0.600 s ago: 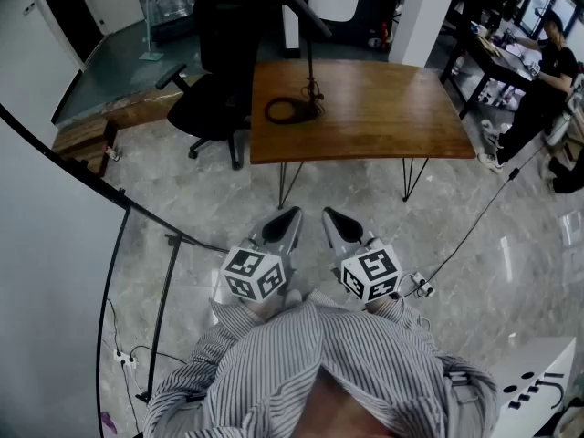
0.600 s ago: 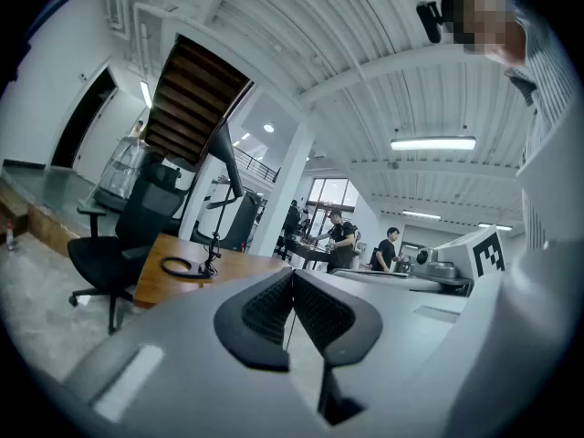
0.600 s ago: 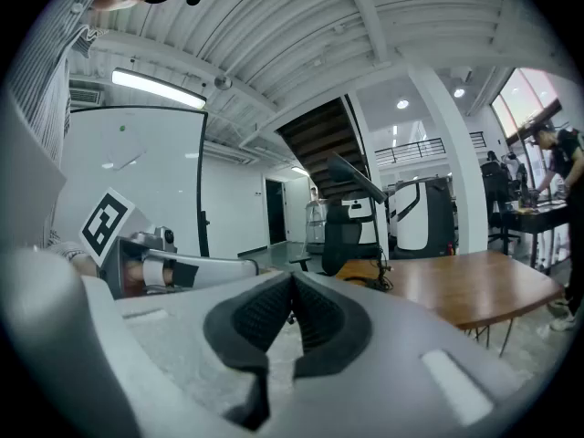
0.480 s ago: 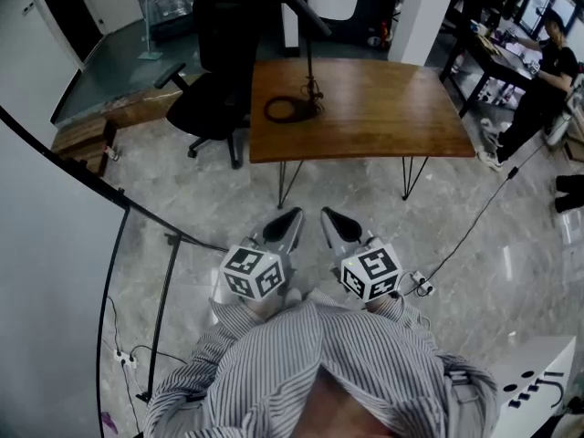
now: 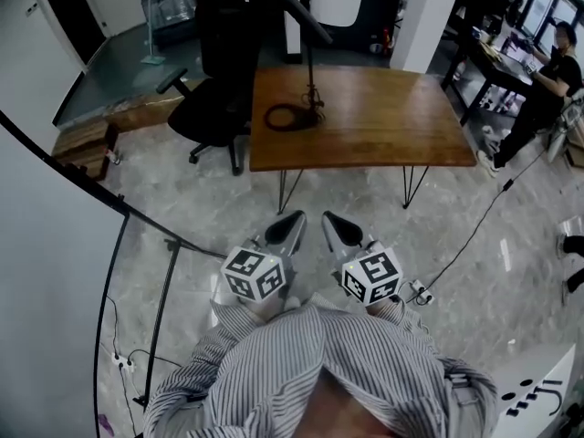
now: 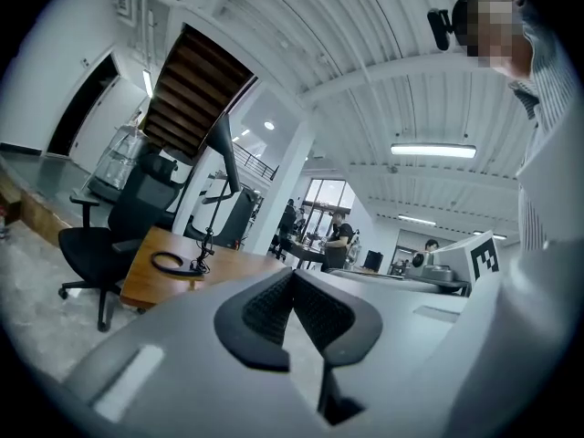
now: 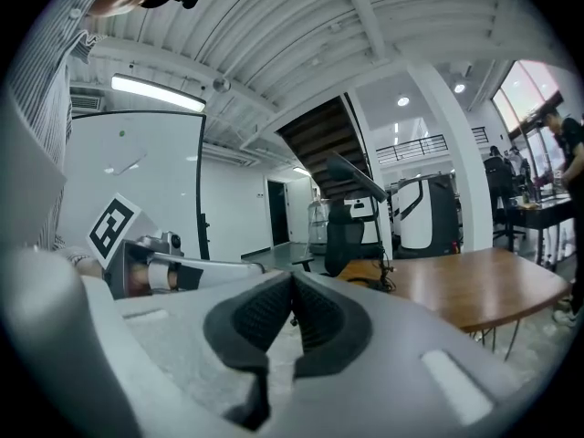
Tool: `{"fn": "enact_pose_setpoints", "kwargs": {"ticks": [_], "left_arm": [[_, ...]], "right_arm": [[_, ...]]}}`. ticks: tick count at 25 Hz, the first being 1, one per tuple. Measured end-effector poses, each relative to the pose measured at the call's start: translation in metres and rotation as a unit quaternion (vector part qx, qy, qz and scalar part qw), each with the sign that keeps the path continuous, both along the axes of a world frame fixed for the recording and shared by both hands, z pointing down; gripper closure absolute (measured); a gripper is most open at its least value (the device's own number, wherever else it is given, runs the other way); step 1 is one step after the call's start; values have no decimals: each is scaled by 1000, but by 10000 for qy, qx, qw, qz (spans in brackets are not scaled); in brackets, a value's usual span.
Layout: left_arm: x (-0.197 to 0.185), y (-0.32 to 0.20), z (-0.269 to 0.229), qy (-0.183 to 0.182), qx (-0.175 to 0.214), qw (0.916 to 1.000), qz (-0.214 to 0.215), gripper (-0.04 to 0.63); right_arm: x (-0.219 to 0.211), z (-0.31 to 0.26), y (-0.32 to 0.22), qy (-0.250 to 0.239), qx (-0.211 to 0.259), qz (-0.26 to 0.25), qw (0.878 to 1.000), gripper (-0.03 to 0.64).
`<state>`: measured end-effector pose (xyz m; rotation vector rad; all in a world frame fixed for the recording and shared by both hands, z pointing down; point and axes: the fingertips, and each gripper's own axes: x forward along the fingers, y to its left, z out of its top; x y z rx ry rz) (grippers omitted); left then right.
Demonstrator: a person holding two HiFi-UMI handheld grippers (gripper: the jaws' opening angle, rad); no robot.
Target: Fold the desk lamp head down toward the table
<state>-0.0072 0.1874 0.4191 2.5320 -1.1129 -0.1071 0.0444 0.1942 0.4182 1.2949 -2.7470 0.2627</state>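
**Both grippers short of the lamp**

I held the left gripper [image 5: 294,217] and the right gripper [image 5: 328,218] side by side near my body, over the floor [image 5: 365,208] and well apart from the bench [image 5: 392,121]. Each gripper's fingers were pressed together with nothing between them. The desk lamp [image 5: 311,71] stood on the left part of the bench, its stem upright and its head [image 5: 290,7] raised. A black chair [image 5: 212,99] stood just left of the bench.
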Motion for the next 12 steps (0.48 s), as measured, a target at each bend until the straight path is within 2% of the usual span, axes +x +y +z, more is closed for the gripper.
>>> {"fn": "enact_pose_setpoints", "kwargs": {"ticks": [8, 12], "left_arm": [[17, -20, -3, 170, 109, 9998, -29, 591], [16, -38, 1, 175, 170, 9995, -184, 591]], "right_arm": [[15, -3, -19, -296, 114, -171, 9994, 615], [19, 10, -39, -209, 7, -51, 9998, 615]]}}
